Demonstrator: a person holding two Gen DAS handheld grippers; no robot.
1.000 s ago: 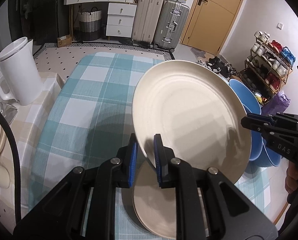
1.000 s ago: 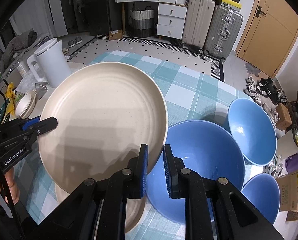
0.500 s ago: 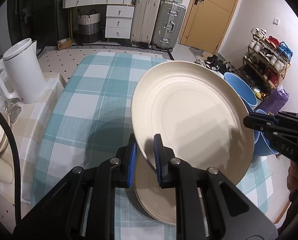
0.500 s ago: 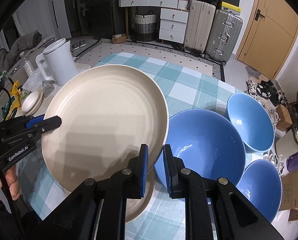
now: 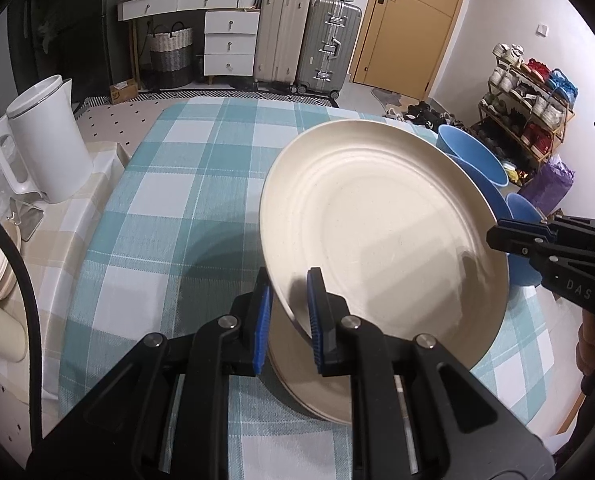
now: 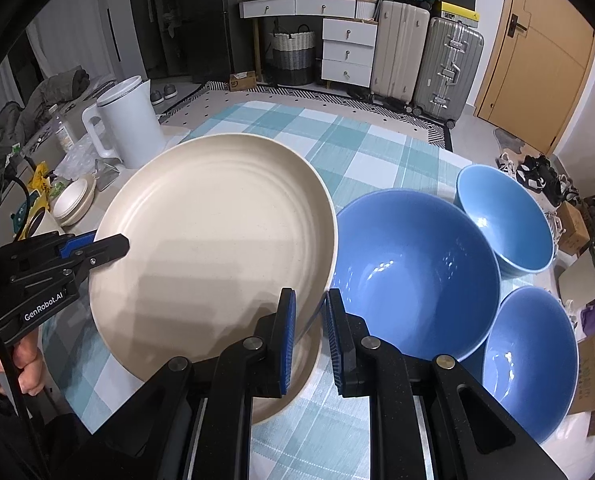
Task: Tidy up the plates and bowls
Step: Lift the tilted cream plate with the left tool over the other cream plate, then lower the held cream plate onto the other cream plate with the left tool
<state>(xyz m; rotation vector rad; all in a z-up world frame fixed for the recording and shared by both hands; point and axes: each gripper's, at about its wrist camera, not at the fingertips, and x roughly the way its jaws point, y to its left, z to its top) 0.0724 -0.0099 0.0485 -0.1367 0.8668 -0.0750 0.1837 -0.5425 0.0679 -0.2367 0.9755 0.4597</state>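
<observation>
A round cream plate [image 5: 381, 224], matte with faint concentric ridges stepping down to a flat centre, is held tilted above the table between both grippers. The left gripper [image 5: 287, 312] has its blue ribbed pads clamped on the plate's near-left rim; the right gripper [image 6: 311, 320] pinches the opposite edge the same way, its black fingers closed on the thin lip. Directly beneath the raised plate lies another cream plate [image 6: 293, 384] flat on the checked tablecloth [image 5: 169, 208], a woven-looking fabric in teal and white squares.

To the right of the plates stand three glossy blue bowls with deep rounded walls that catch bright highlights: a large blue bowl [image 6: 413, 276] just beside the held plate, a far blue bowl [image 6: 505, 220] behind it, and a near blue bowl [image 6: 533, 360] at the table's right edge. A smooth white plastic kettle [image 5: 45, 148] with a loop handle sits on the side surface left of the table. Hard-shell ribbed suitcases [image 5: 305, 44] stand upright against the far wall
</observation>
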